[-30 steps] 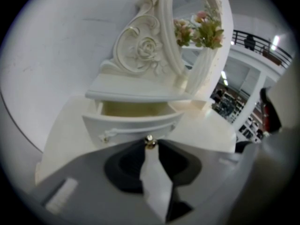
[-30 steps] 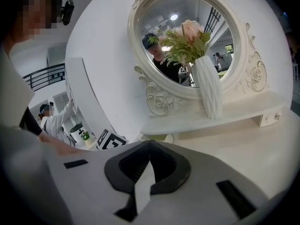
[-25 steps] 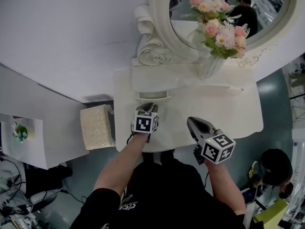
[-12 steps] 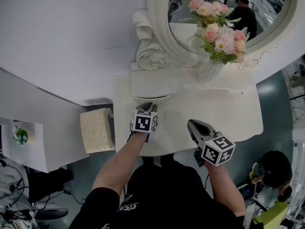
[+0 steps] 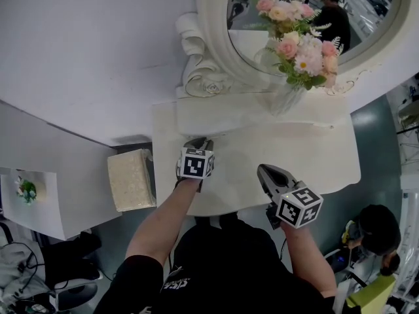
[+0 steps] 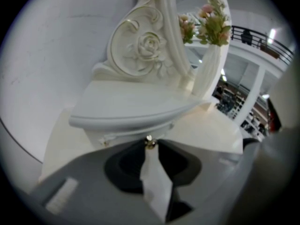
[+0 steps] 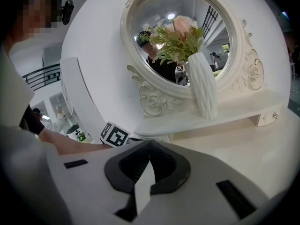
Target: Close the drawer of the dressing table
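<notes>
Head view: white dressing table (image 5: 314, 156), possibly grey-green floor (image 5: 383, 120).

No legible text anywhere, print possibly too small

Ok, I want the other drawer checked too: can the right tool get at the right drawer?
Probably yes: only bare tabletop lies between the right tool and the right drawer; the vase stands up on the shelf, clear of that path.
</notes>
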{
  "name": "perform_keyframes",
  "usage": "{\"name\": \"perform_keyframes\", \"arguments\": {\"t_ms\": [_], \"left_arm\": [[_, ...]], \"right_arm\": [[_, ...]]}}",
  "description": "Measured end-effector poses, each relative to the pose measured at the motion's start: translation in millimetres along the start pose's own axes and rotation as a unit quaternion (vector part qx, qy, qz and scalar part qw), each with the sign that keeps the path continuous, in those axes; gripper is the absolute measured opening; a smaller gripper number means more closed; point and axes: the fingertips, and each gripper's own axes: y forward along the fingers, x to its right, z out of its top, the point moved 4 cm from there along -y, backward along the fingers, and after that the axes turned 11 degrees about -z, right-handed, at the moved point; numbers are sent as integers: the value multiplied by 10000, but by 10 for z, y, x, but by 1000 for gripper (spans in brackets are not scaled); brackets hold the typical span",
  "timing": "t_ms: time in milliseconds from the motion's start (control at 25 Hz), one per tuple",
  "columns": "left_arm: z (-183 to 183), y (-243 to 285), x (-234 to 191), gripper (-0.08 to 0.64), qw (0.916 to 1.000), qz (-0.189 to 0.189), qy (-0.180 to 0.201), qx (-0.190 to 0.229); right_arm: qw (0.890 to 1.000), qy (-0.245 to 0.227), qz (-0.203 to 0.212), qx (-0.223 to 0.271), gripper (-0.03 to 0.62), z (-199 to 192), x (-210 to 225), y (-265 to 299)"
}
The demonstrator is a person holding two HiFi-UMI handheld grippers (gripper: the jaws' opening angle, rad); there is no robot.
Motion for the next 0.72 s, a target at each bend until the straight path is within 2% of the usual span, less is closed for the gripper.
{"name": "perform_keyframes", "arguments": {"t_ms": [440, 720], "left_arm": [[66, 75, -59, 97, 9998, 15, 201, -89], [75, 89, -40, 98, 9988, 5, 485, -82]], "right_arm": [[10000, 24, -61, 14, -5, 10, 19, 24], [9999, 57, -98, 29, -5, 21, 0, 39]]}}
